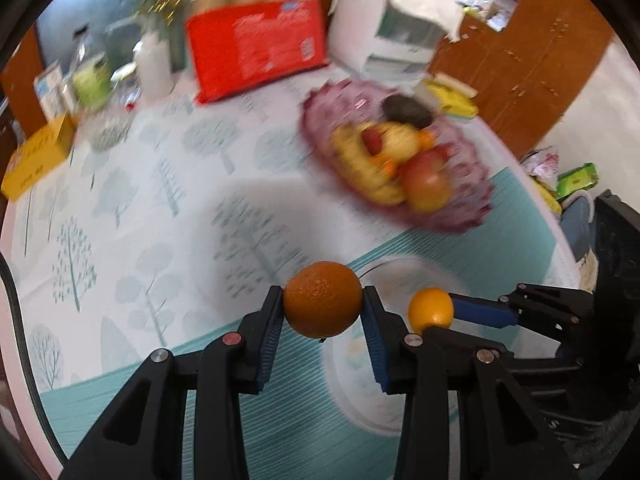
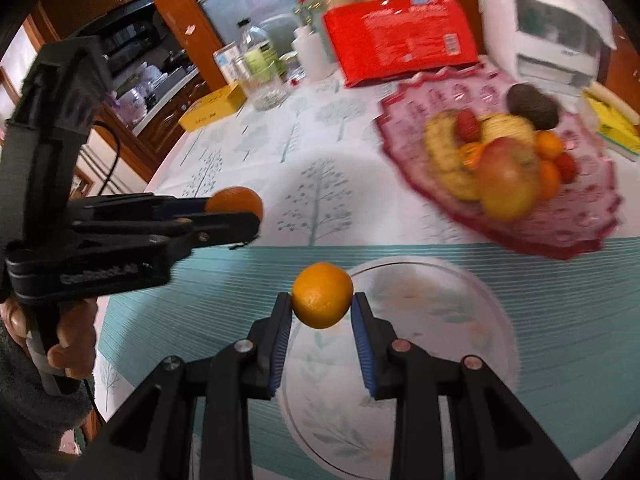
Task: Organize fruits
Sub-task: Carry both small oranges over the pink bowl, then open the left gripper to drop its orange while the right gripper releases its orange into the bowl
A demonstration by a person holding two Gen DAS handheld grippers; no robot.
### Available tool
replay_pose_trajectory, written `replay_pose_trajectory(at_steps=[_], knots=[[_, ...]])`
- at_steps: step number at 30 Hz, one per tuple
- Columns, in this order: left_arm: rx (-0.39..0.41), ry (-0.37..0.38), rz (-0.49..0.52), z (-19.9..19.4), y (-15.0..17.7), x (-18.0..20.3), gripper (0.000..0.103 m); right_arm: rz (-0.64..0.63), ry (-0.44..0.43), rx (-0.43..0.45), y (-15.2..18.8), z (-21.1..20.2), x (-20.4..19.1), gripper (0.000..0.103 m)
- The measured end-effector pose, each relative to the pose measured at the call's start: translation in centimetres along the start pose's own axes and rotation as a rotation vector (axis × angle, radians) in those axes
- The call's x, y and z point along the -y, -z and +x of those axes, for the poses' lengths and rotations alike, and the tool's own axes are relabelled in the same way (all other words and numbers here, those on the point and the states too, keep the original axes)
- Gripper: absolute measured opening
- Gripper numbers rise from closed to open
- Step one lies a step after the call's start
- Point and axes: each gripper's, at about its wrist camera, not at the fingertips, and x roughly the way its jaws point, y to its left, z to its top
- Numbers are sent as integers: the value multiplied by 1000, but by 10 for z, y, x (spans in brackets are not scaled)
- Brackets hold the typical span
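Observation:
My left gripper [image 1: 323, 297] is shut on a dark orange [image 1: 320, 304], held up above the tablecloth. In the right wrist view that same left gripper [image 2: 240, 212] juts in from the left with the dark orange [image 2: 234, 201] at its tip. A smaller, lighter orange [image 2: 322, 295] sits between the pads of my right gripper [image 2: 322, 299], over a white flowered plate [image 2: 440, 320]. From the left wrist camera the right gripper [image 1: 434, 312] and its lighter orange [image 1: 430, 309] show at the right. A purple glass bowl [image 1: 468, 208] [image 2: 420, 92] holds bananas, an apple, an avocado and other fruit.
At the back stand a red carton [image 1: 256, 52], a white appliance [image 1: 392, 20], a white bottle [image 1: 152, 64] and jars. A yellow box [image 1: 36, 160] lies far left. The plate [image 1: 352, 392] is under the grippers. A person's hand [image 2: 68, 344] grips the left handle.

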Motion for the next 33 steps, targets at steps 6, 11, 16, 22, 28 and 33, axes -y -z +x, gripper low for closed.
replay_pose_trajectory(at_steps=[6,11,16,22,28,33], knots=[[90,28,76,-26,-37,55,37,39,46,80,-31,-60,41,31],[172,27,122,-50,-80,95,37,8,102,200,-78,-122,68,31],[236,-16,134,-56,-123,123,37,-33,137,280,-120,-155,92,31],[195,-54,83,-12,-155,137,37,-67,146,248,-142,-135,125,31],[100,-78,28,57,-162,136,37,-70,155,135,-139,-77,160,31],[0,-111,-14,114,-157,128,37,-63,133,14,-125,-21,185,31]])
